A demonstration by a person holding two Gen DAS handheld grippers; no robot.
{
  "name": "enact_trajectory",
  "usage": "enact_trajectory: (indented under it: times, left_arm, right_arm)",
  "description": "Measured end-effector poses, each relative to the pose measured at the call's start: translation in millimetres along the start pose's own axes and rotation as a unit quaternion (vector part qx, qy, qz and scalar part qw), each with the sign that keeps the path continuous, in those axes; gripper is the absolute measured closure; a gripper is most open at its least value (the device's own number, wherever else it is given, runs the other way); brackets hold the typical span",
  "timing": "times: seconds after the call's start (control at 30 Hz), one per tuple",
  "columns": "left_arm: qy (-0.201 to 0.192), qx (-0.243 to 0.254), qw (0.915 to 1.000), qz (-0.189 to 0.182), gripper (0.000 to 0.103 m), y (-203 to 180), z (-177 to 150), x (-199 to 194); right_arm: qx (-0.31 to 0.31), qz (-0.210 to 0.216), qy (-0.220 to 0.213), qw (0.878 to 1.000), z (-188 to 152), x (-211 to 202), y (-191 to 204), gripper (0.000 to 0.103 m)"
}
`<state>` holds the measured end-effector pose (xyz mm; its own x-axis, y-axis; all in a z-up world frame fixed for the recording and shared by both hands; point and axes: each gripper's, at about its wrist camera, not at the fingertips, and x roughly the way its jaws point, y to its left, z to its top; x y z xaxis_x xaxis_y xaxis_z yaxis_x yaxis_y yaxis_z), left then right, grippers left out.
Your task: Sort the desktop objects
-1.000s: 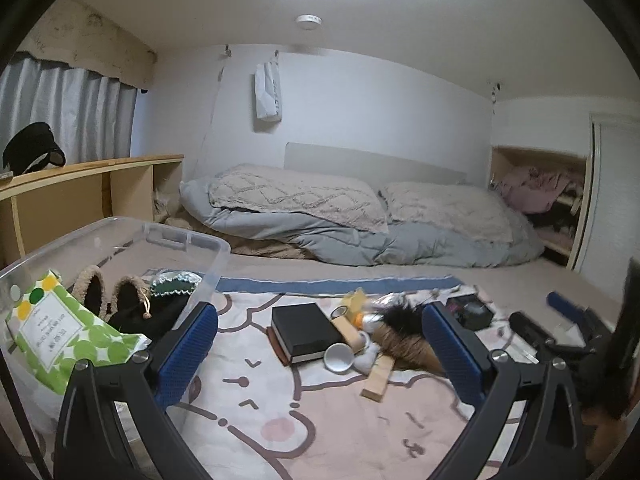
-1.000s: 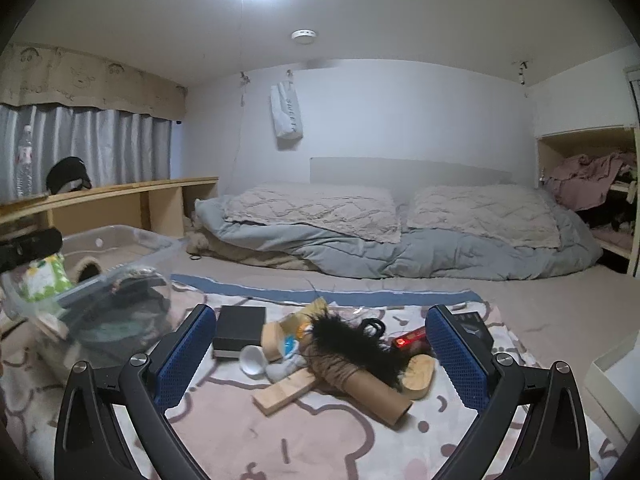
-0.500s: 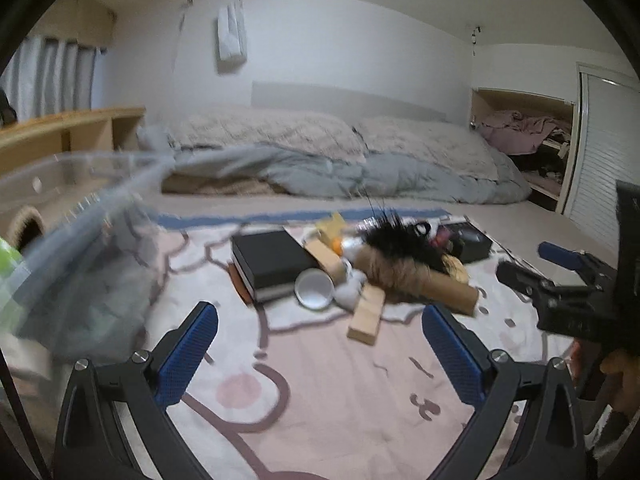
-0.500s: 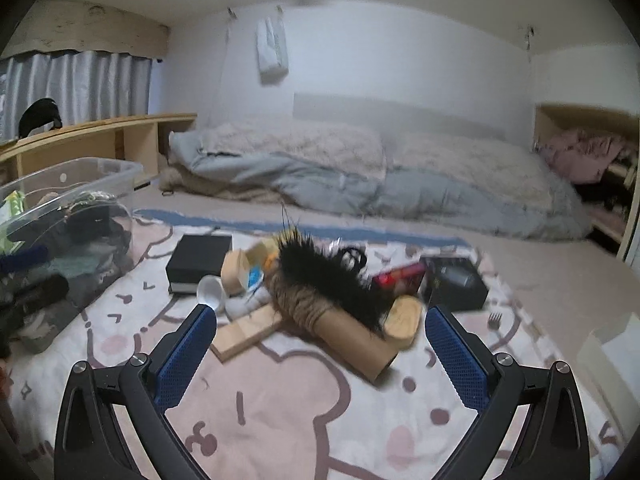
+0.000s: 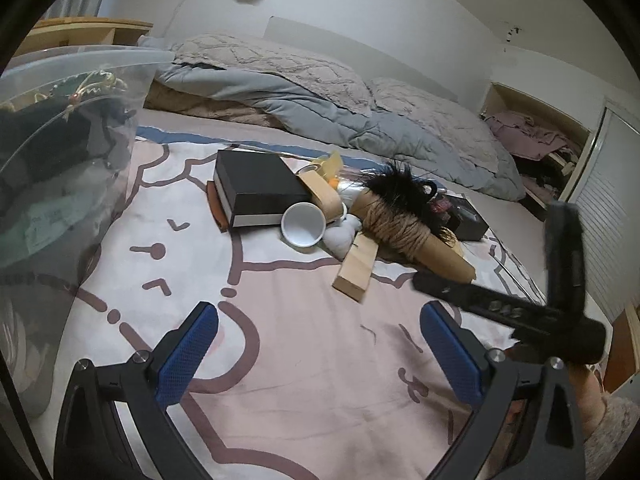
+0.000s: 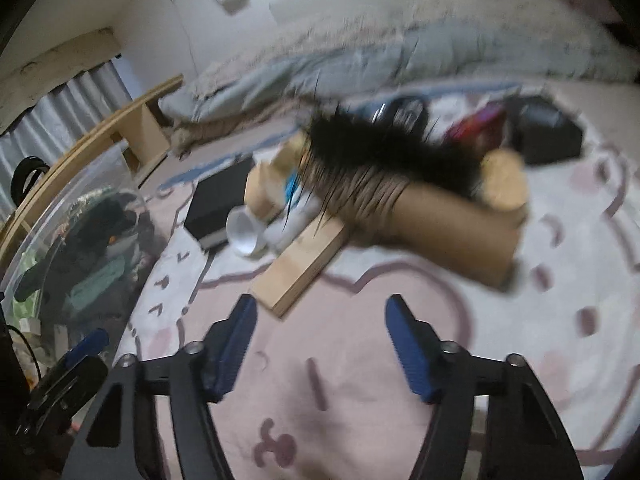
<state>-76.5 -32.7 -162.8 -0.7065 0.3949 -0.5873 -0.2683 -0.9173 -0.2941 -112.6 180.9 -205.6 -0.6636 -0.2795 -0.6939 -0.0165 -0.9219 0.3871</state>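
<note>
Bed's pink blanket (image 6: 360, 420) bare between closing right claw (image 6: 320, 344); pale wooden block (image 6: 304, 268) just ahead; early closure risks missing it; left claw (image 5: 320, 344) wide, empty.

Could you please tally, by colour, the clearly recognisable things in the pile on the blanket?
Black: 3, the book, the feather tuft and the case.
White: 1, the cup.
Tan: 2, the wooden block and the twine-wrapped cardboard tube.
Total: 6; the smaller bits are too cluttered to count.

No text, label or number is legible on anything here.
</note>
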Motion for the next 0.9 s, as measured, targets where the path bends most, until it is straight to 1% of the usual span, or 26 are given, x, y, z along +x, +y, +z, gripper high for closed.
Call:
enact_trajectory:
  times: [0.17,0.27,0.33,0.4,0.47,0.57,0.73,0.83,0.87,0.9]
  left_arm:
    - [-0.003,-0.001,1.0,0.007,0.003,3,0,-1]
    - [-0.001,0.003,0.9999,0.015,0.004,3,0,0]
    - [0.0,0.004,0.9998,0.018,0.004,4,0,1]
    - [0.0,0.008,0.9997,0.022,0.004,3,0,1]
    - [-0.001,0.012,0.9996,0.026,0.004,3,-1,1]
    - [0.002,0.014,0.9995,0.027,0.004,2,-2,4]
    - [0.0,0.021,0.9993,0.032,0.004,1,-2,3]
    - [-0.001,0.017,0.9993,0.034,0.004,4,-1,1]
    - [-0.002,0.015,0.9993,0.035,0.004,5,-1,1]
    - [-0.002,0.014,0.9993,0.036,0.004,6,-1,0]
  right_arm:
    - [0.015,0.025,0.018,0.999,8,27,12,0.04]
    - [0.01,0.012,0.024,1.0,13,43,18,0.04]
    - [0.019,0.005,0.027,0.999,16,52,18,0.04]
    - [0.038,-0.011,0.019,0.999,18,55,15,0.04]
    - [0.042,-0.027,0.016,0.999,19,58,14,0.04]
    - [0.033,-0.033,0.024,0.999,19,67,18,0.04]
    - [-0.011,-0.071,0.025,0.997,20,77,30,0.04]
    - [-0.017,-0.069,0.027,0.997,20,82,28,0.04]
    - [-0.018,-0.065,0.026,0.997,19,81,27,0.041]
    - [-0.02,-0.056,0.027,0.998,19,80,27,0.049]
